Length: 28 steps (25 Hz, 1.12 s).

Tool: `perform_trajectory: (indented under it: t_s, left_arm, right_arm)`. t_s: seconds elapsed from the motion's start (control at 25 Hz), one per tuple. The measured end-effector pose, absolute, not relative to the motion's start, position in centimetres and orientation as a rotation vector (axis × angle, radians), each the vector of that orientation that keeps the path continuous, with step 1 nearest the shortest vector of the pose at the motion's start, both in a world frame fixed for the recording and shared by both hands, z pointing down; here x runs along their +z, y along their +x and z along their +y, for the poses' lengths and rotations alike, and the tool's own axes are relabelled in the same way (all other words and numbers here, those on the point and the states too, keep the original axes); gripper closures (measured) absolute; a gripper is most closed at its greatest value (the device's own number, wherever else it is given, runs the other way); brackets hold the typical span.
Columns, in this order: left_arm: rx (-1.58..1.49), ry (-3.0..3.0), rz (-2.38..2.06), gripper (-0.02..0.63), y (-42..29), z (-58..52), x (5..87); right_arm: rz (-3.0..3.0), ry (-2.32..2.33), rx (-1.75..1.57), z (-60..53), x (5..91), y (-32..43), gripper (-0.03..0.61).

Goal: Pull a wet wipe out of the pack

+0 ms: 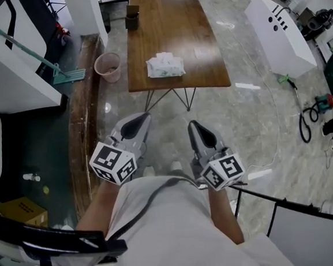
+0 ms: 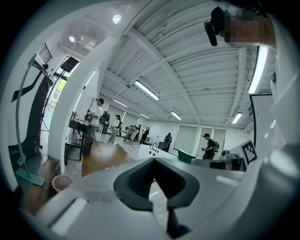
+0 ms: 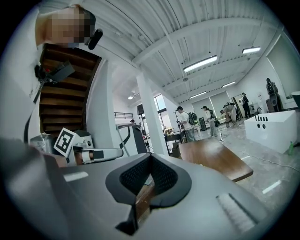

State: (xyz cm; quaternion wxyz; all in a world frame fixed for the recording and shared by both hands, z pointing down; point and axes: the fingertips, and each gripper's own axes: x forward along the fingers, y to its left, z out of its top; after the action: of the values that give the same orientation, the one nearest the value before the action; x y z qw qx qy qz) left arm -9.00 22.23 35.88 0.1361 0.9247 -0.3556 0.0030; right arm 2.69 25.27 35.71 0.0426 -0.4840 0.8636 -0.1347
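The wet wipe pack (image 1: 165, 66), white and green with a wipe sticking up from its top, lies near the front edge of the brown wooden table (image 1: 168, 25). I hold both grippers close to my body, well short of the table and above the floor. The left gripper (image 1: 142, 118) is shut with nothing in it, its jaw tips meeting (image 2: 153, 160). The right gripper (image 1: 192, 124) is also shut and empty (image 3: 150, 157). Both point level toward the table; the pack shows in neither gripper view. The table (image 3: 213, 157) shows ahead in the right gripper view.
A pink bucket (image 1: 108, 67) stands on the floor left of the table. A brown box (image 1: 132, 16) sits at the table's far left. A white cabinet (image 1: 279, 33) lies to the right, with cables (image 1: 309, 121) nearby. A black chair (image 1: 55, 246) is at my left.
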Motion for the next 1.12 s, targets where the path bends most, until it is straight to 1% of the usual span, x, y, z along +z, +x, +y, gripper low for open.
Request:
perform_trajectory:
  t_s: [0.4,1.12]
  left_arm:
    - [-0.026,2.640,-0.999,0.612,-12.0,22.4,36.9]
    - [-0.007,2.616,-1.008,0.612,-12.5,19.6,37.6]
  right_arm:
    - [2.642,-1.595,-0.414,25.2,36.8,1.7,0.572]
    - [2.666,-1.585,-0.432,22.0,37.0,1.8,0.572]
